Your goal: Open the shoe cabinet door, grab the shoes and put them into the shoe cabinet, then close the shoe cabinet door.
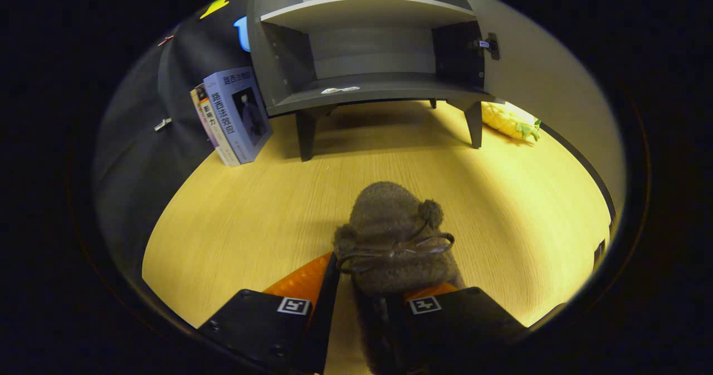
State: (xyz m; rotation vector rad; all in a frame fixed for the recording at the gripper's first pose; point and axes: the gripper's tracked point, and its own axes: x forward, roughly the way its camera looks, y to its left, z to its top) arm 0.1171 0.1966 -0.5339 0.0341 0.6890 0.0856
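Gripper view: hand-held gripper (pixel 365 286) clamped on fuzzy brown shoe (pixel 392 235); open grey shoe cabinet (pixel 367 46) beyond.

shoe (pixel 392 235): fuzzy grey-brown, bow on top, toe pointing ahead, between the fingers | shoe cabinet (pixel 367 46): dark grey, door open, well beyond the fingers

The books (pixel 234 116) beside the shoe cabinet (pixel 367 46) carried Chinese titles — too small to read; square coded markers sat on the claw (pixel 362 286).
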